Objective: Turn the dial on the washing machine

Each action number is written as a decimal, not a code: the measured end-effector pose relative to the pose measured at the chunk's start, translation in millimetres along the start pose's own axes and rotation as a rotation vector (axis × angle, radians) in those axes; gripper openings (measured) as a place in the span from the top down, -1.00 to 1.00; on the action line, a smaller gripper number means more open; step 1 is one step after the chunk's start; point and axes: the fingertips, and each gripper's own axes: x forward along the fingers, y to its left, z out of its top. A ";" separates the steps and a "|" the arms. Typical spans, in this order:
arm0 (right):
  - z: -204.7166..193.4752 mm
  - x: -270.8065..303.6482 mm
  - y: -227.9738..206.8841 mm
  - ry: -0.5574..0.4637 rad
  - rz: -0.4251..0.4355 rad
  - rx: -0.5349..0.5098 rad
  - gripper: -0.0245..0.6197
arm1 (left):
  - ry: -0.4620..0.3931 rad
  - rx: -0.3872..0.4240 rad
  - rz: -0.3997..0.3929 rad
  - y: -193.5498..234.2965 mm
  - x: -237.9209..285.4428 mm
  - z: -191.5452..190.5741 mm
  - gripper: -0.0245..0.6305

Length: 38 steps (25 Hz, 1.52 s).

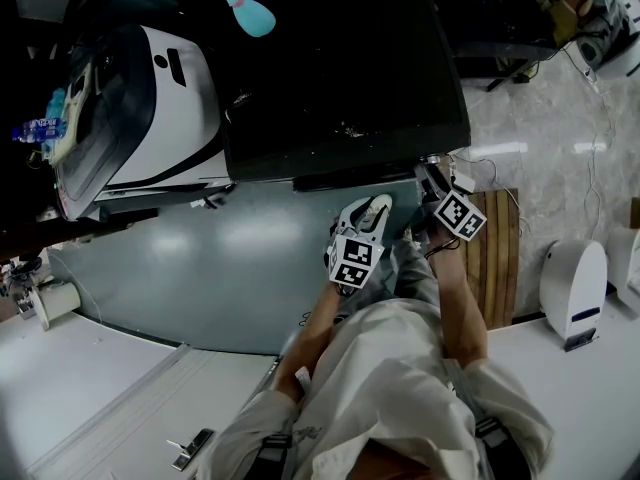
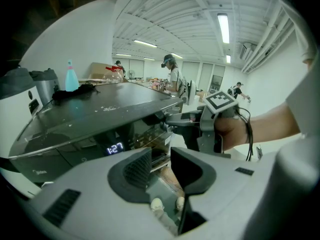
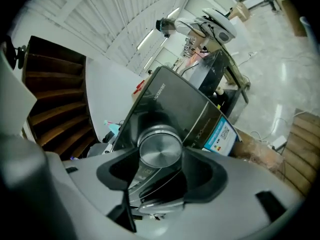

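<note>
While the left gripper [image 2: 161, 168] is held with jaws narrowly apart and empty, the silver dial [image 3: 160, 150] on the dark washing machine's [image 3: 172, 101] front panel is clasped between the right gripper's [image 3: 161, 160] jaws; a blue bottle [image 2: 71, 79] is seen beyond.

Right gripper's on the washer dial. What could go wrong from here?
The right gripper grips the smooth metal dial only with its jaw tips, so it may slip when twisted. The left gripper, open and empty, sits close beside it; a wide wrist roll could bump the two together.
</note>
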 end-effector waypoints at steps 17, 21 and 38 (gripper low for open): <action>0.4 -0.2 0.1 -0.006 0.017 0.040 0.08 | -0.002 0.000 -0.003 1.3 2.0 3.8 0.54; 0.8 -0.6 -0.7 0.000 0.010 0.030 0.07 | -0.010 0.001 -0.003 2.4 2.2 6.8 0.54; -10.0 -19.2 -2.6 0.106 -0.040 -0.152 0.01 | -0.042 0.012 0.007 3.9 -0.2 25.0 0.54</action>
